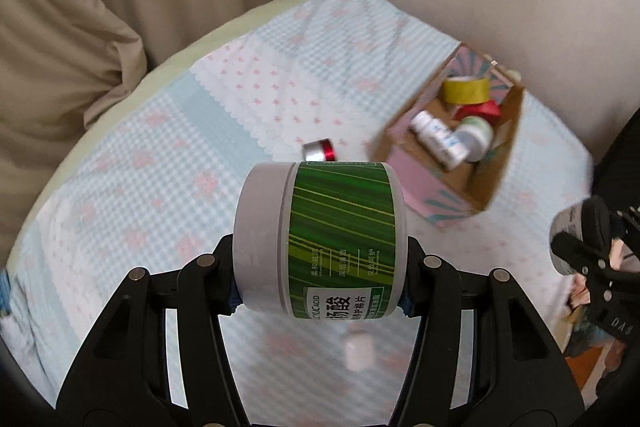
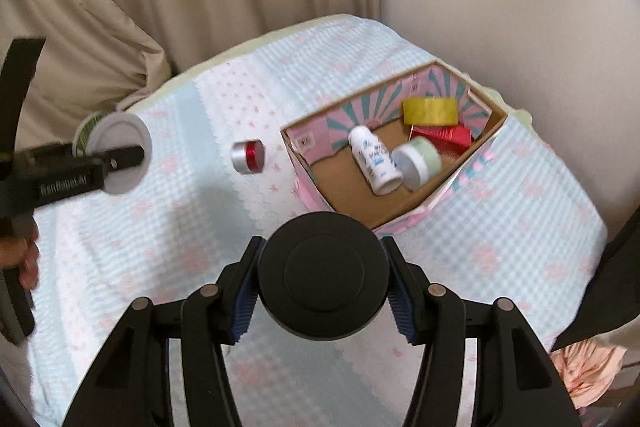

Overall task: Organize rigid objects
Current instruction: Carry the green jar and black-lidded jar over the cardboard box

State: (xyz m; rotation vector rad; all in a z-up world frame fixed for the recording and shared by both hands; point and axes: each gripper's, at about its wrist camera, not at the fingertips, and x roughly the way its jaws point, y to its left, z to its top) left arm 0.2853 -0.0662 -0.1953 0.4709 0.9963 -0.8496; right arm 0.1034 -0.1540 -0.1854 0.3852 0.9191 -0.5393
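Green-labelled jar (image 1: 320, 241) sideways in left gripper (image 1: 320, 267), lid leftward.

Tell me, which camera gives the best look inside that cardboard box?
The right wrist view: it looks down into the cardboard box, showing its brown floor and the items lying there. The left wrist view shows the box farther off at the side, blurred, its near wall hiding part of the floor.

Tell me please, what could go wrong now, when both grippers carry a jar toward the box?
1. The cardboard box already holds a white bottle, a small jar, yellow tape and a red item; a dropped jar may strike them.
2. The left gripper pinches the green-label jar only at its lower end, so it might tip out.
3. The black round jar in the right gripper hides the near box edge, so it may catch there.
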